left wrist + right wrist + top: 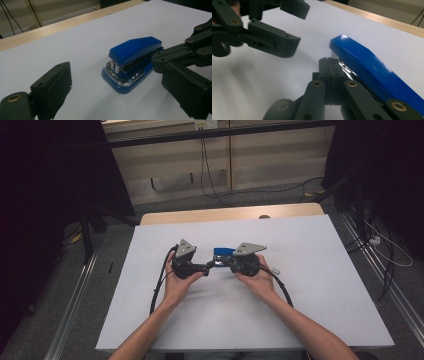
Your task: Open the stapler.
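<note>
A blue stapler [223, 252] [132, 56] [372, 67] lies flat on the white table [310, 290], just beyond both grippers. The grippers point at each other, tips nearly meeting in front of the stapler. My left gripper [206, 266] [116, 86] is open, its jaws wide apart with nothing between them. The stapler lies a little past its tips. My right gripper [218, 263] [329, 62] is shut with nothing in it, its jaws pressed together right beside the stapler's near side. Whether it touches the stapler I cannot tell. A hand holds each gripper.
A wooden strip [230, 213] runs along the table's far edge. Cables [160, 285] trail from the grippers toward the near edge. Beyond the table are the floor, more cables and dark stands on both sides.
</note>
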Available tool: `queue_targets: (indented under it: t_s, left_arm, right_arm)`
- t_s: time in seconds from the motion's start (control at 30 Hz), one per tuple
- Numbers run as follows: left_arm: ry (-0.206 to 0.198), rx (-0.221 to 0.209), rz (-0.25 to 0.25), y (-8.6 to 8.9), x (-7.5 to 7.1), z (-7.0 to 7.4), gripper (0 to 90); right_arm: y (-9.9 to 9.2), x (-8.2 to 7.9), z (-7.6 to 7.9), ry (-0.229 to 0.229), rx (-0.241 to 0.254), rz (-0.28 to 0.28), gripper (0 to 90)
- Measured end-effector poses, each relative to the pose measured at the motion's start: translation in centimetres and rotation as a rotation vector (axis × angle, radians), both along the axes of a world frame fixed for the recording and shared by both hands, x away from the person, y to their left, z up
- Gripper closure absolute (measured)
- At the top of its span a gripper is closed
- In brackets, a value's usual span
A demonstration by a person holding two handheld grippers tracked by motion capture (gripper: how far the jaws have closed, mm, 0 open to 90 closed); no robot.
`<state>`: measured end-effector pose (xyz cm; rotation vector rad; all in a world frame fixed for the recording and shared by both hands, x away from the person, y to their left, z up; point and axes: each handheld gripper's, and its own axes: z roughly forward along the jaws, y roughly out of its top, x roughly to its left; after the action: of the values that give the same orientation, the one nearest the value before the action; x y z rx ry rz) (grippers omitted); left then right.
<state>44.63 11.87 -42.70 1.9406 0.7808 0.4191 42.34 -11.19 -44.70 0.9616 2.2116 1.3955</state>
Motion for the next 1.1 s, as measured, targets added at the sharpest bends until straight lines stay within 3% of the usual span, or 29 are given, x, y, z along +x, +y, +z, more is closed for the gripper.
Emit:
queue_targets:
  t_s: [0.1,0.17,0.37,0.43,0.53,0.6,0.7,0.8,0.9,1.07,1.1]
  left_arm:
    - [0.033,-0.014,-0.003,0.0,0.1,-0.1,15.5]
    - [0.034,-0.012,-0.003,-0.1,0.0,0.0,18.5]
    - [0.031,0.009,-0.002,-0.1,0.6,0.2,40.1]
    - [0.036,0.023,-0.012,-0.2,0.9,0.1,51.0]
    - [0.052,0.015,-0.016,-0.3,1.5,-0.1,62.0]
    - [0.066,0.012,-0.002,-0.5,1.7,-0.4,73.6]
    - [0.062,0.009,0.039,-0.5,2.0,-0.5,81.1]
    - [0.079,0.015,0.034,-0.7,2.4,-0.6,90.0]
    - [0.094,0.018,0.026,-0.9,2.7,-0.8,90.0]
    - [0.111,0.074,-0.002,-1.5,3.0,-1.3,90.0]
    - [0.116,0.067,0.0,-1.6,3.1,-1.5,90.0]
  right_arm:
    - [-0.3,0.7,-0.3,0.013,-0.016,-0.003,90.0]
    - [-0.3,1.0,-0.3,0.016,-0.025,-0.008,90.0]
    - [0.3,1.4,-0.4,0.029,-0.063,0.005,90.0]
    - [0.5,1.6,-0.6,0.029,-0.069,0.003,90.0]
    - [0.7,1.8,-0.7,0.031,-0.074,0.005,90.0]
    - [0.8,2.0,-0.8,0.03,-0.071,0.01,90.0]
    - [0.9,2.0,-1.0,0.03,-0.086,0.012,90.0]
    - [1.1,2.2,-1.1,0.043,-0.095,0.016,90.0]
    - [1.2,2.3,-1.0,0.046,-0.091,0.017,90.0]
    - [1.3,2.5,-1.1,0.048,-0.108,0.013,90.0]
    - [1.3,2.5,-1.1,0.051,-0.106,0.012,90.0]
